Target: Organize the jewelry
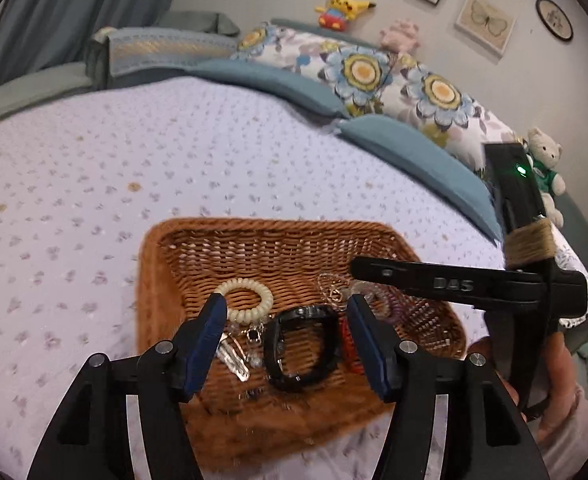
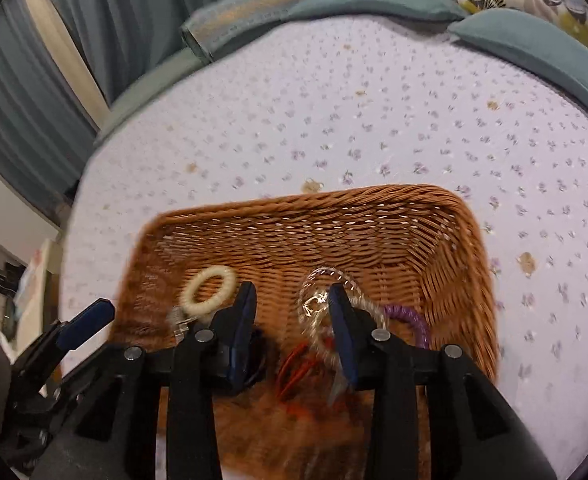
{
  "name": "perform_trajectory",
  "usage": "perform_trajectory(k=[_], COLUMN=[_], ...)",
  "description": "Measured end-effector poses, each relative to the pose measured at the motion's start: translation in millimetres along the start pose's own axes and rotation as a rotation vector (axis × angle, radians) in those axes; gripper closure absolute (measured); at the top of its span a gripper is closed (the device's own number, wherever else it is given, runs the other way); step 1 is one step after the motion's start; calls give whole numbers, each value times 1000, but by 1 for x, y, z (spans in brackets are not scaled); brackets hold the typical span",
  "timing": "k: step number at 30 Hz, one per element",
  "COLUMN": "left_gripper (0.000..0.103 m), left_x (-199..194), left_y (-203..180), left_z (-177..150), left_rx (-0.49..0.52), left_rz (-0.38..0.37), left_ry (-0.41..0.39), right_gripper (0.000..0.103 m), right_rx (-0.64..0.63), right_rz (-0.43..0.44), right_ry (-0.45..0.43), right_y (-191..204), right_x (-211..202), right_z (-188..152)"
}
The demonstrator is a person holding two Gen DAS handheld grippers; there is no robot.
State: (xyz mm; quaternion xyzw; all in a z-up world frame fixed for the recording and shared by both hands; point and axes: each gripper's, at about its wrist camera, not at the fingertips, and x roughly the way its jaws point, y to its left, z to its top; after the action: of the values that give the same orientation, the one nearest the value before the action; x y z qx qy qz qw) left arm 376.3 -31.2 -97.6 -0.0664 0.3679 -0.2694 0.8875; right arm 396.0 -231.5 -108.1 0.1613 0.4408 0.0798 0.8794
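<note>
A brown wicker basket [image 1: 173,280] [image 2: 446,248] sits on the bed. It holds a cream coil hair tie [image 1: 247,300] [image 2: 209,290], a black watch [image 1: 302,348], a clear hair clip [image 1: 233,356], a clear coil tie [image 2: 322,304], a purple coil tie [image 2: 414,320] and a red item [image 2: 298,368]. My left gripper [image 1: 285,304] is open over the basket, astride the watch. My right gripper [image 2: 289,292] is open and empty above the clear coil tie; it shows at the right of the left wrist view [image 1: 434,280].
The basket rests on a lilac flowered bedspread [image 1: 133,160] [image 2: 374,120]. Teal and floral pillows [image 1: 374,76] lie at the far side, with plush toys [image 1: 342,4] behind. Curtains [image 2: 53,60] hang at the left.
</note>
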Motion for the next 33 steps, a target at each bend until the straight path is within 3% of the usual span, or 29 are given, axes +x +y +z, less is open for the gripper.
perform_trajectory(k=[5, 11, 16, 23, 27, 33], left_gripper=[39, 38, 29, 27, 27, 27], left_x=[-63, -139, -189, -224, -230, -223], left_y=[-24, -66, -94, -114, -117, -119], left_z=[-13, -37, -56, -79, -91, -98], left_rx=[5, 49, 81, 96, 106, 76], left_rz=[27, 83, 108, 264, 287, 273], left_ry=[-102, -179, -218, -265, -261, -244], right_gripper=[58, 44, 25, 23, 23, 23], right_rx=[-27, -168, -207, -212, -253, -246], right_rz=[-4, -132, -206, -260, -319, -319], right_ry=[-117, -248, -351, -425, -437, -438], right_y=[10, 48, 72, 88, 92, 88], right_x=[-70, -150, -203, -221, -218, -218], right_z=[-30, -77, -119, -156, -170, -174])
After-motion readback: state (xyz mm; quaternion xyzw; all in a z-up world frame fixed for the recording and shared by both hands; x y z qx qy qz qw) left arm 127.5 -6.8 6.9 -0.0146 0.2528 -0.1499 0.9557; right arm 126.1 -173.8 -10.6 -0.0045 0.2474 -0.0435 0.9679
